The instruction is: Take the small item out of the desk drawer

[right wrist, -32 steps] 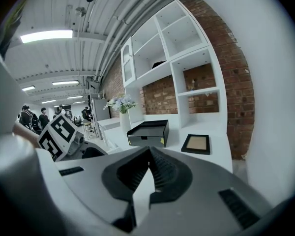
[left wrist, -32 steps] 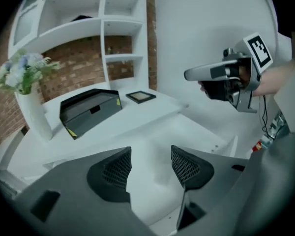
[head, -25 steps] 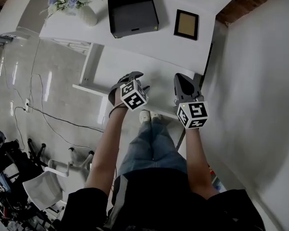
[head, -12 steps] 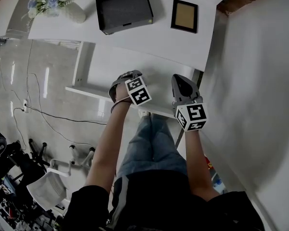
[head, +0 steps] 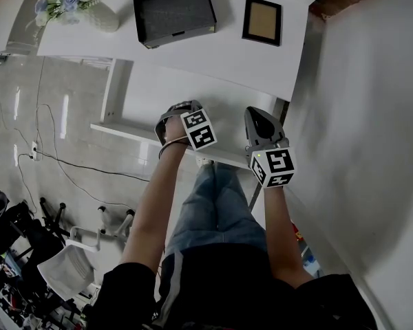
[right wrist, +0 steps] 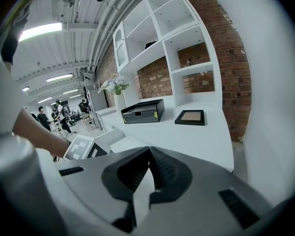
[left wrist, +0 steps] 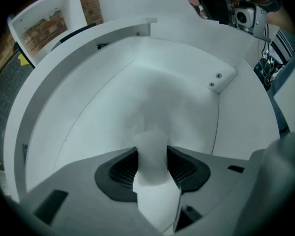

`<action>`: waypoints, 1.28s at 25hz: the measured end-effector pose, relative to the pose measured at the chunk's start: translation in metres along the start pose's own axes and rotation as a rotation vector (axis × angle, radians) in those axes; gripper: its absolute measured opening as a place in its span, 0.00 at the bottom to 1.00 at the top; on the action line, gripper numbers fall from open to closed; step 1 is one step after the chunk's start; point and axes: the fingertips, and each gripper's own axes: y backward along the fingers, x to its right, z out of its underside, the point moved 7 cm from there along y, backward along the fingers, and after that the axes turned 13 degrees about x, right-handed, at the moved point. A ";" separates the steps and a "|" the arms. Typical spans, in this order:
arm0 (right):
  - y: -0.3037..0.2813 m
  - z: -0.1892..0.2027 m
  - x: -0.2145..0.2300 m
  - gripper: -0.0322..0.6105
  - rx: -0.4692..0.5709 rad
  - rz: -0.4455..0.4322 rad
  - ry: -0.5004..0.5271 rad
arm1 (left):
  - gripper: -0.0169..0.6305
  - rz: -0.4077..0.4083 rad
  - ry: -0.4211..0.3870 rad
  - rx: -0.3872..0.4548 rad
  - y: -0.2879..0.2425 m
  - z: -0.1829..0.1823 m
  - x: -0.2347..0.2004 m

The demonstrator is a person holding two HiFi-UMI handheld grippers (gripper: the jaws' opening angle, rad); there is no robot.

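White desk (head: 213,53), glossy tiled floor (head: 62,136)

The desk drawer (head: 193,95) is seen pulled open beneath the desk top, toward 12 o'clock in the head view; it is white, with a flat bare floor and low walls. In the left gripper view its inside (left wrist: 113,97) fills the frame, and a corner bracket (left wrist: 221,80) with two screws is set at 2 o'clock. The small item (left wrist: 152,139), a pale white piece barely told from the floor, is held upright at 6 o'clock between the jaws of the left gripper (left wrist: 151,156)
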 end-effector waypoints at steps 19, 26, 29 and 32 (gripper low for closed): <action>0.001 -0.055 -0.011 0.05 0.113 0.000 0.049 | 0.29 -0.278 0.145 0.374 0.123 -0.044 -0.032; -0.003 -0.118 -0.021 0.05 0.253 -0.013 0.100 | 0.29 -0.605 0.342 0.772 0.242 -0.059 -0.049; -0.002 -0.143 -0.028 0.05 0.306 -0.015 0.114 | 0.29 -0.748 0.425 0.930 0.291 -0.054 -0.044; -0.003 -0.170 -0.031 0.05 0.369 -0.013 0.126 | 0.29 -0.877 0.472 1.039 0.330 -0.049 -0.042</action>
